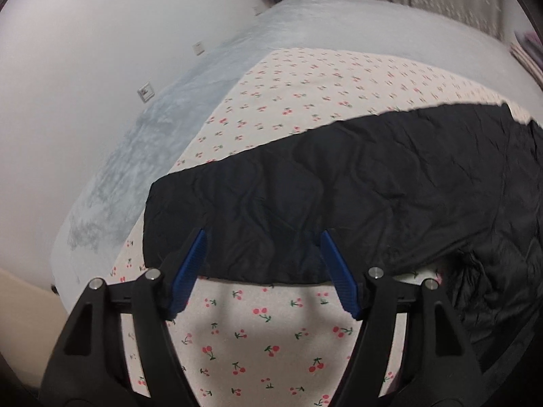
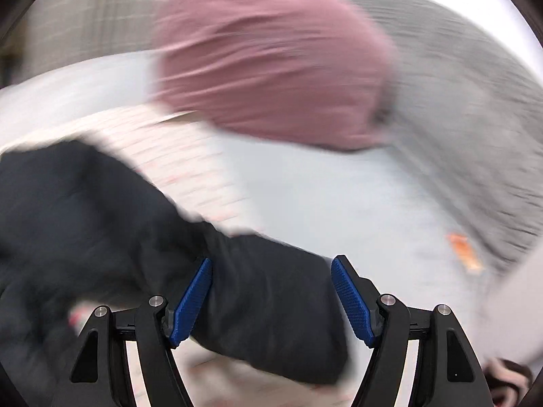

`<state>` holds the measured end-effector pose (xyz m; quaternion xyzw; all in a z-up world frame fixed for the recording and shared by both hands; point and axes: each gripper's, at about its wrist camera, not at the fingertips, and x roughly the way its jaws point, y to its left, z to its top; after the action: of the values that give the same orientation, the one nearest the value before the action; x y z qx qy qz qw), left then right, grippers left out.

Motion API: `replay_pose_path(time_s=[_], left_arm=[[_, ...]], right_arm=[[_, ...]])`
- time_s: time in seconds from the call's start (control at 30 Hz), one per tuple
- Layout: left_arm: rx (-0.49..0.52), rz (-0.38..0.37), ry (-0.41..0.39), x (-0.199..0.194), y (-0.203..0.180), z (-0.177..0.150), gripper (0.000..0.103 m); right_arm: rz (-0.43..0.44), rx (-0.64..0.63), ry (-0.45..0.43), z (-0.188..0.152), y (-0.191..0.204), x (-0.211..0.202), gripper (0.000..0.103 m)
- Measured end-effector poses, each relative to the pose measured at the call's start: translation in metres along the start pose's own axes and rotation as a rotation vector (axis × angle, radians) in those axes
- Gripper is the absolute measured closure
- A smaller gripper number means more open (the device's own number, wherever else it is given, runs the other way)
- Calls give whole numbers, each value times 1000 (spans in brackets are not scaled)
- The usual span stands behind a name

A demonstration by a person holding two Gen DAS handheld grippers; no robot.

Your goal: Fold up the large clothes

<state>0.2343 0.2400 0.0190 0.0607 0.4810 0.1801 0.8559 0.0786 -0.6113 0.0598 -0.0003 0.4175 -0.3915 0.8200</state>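
A black, wrinkled garment (image 1: 339,186) lies spread on a cherry-print sheet (image 1: 271,332). In the left wrist view my left gripper (image 1: 263,234) is open, its blue pads (image 1: 190,271) hovering over the garment's near hem without holding it. The right wrist view is motion-blurred. There my right gripper (image 2: 271,261) is open, with a long black part of the garment (image 2: 258,302), perhaps a sleeve, lying between and under its blue pads (image 2: 353,302). I cannot tell whether the pads touch the cloth.
The cherry sheet lies on a pale blue bed cover (image 1: 163,115) beside a white wall (image 1: 68,68) with sockets. A pink pillow (image 2: 271,57) and a grey one (image 2: 468,118) lie at the bed's head. A small orange scrap (image 2: 463,251) lies on the cover.
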Motion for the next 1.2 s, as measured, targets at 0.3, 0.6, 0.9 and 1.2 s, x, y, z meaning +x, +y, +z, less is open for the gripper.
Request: replay_pose_path(time_s=[0.3, 0.6, 0.9, 1.2], left_arm=[[186, -143, -36, 13, -75, 45, 32], [330, -293, -67, 66, -164, 105, 32], [302, -484, -88, 103, -209, 125, 65], [213, -304, -328, 55, -220, 124, 99]], right_arm=[[405, -50, -22, 66, 31, -21, 24], [644, -373, 77, 92, 221, 9, 24], [733, -441, 115, 90, 327, 66, 29], [635, -513, -163, 79, 350, 15, 95]])
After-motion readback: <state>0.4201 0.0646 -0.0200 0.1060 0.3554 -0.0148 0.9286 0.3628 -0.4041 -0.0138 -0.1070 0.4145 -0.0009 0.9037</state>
